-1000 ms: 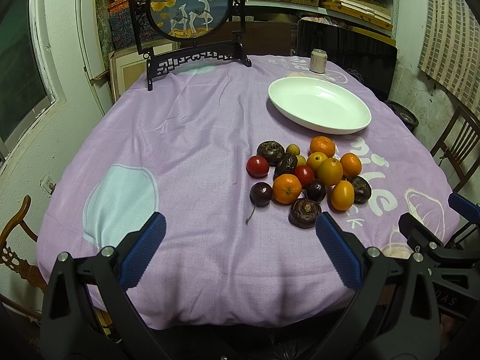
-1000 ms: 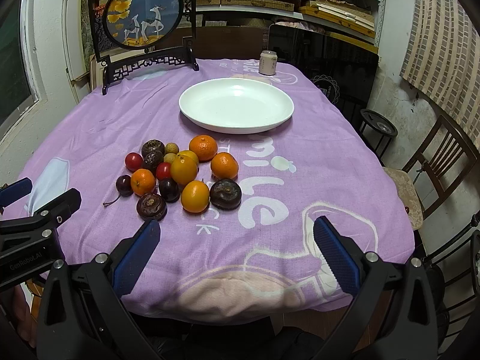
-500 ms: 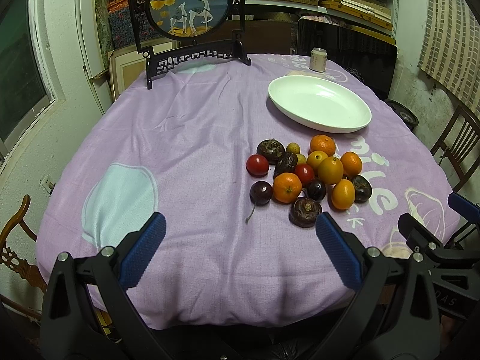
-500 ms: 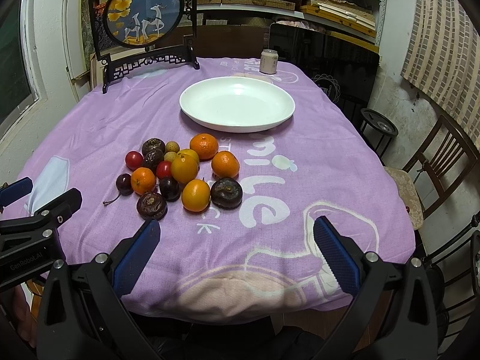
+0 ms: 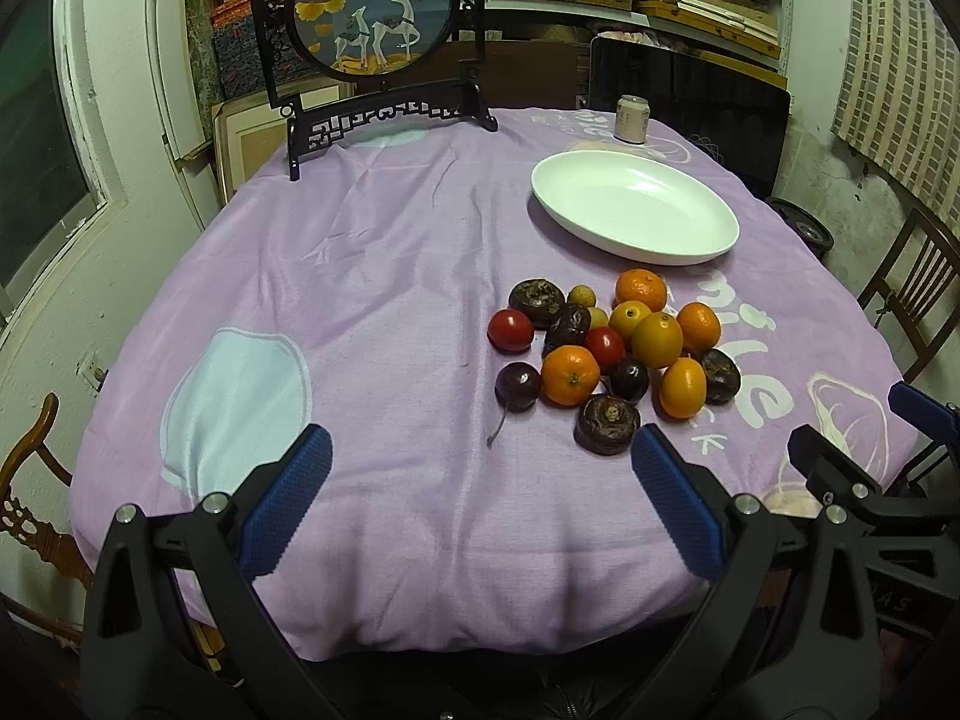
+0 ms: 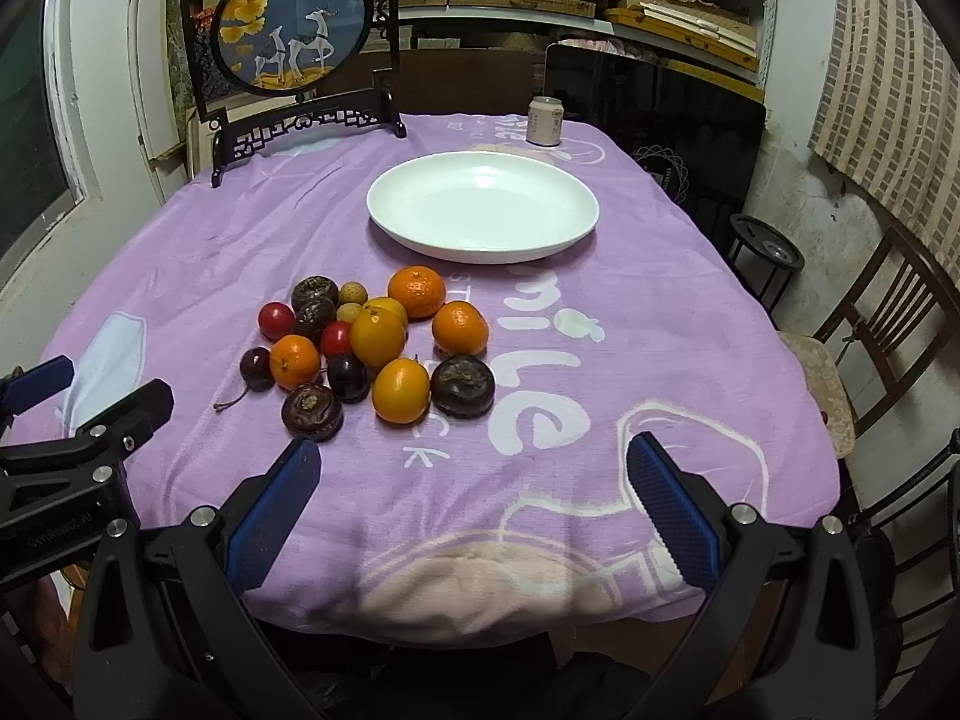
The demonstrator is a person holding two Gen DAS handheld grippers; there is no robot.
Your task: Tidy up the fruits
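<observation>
A heap of small fruits [image 5: 612,354] [image 6: 372,342] lies on the purple tablecloth: oranges, red tomatoes, dark plums and brown wrinkled fruits. Behind it stands an empty white oval plate [image 5: 636,210] [image 6: 483,210]. My left gripper [image 5: 480,492] hangs open over the near table edge, just short of the heap. The right gripper [image 6: 468,498] is open too, near the front edge, with the heap ahead to its left. Each gripper shows at the side of the other's view. Neither holds anything.
A round painted screen on a black stand [image 5: 372,18] [image 6: 294,24] and a small can [image 5: 633,119] [image 6: 545,121] sit at the table's far end. Wooden chairs [image 6: 888,324] [image 5: 30,480] flank the table. Shelves fill the back wall.
Both grippers have crept slightly forward toward the fruits; nothing else has moved.
</observation>
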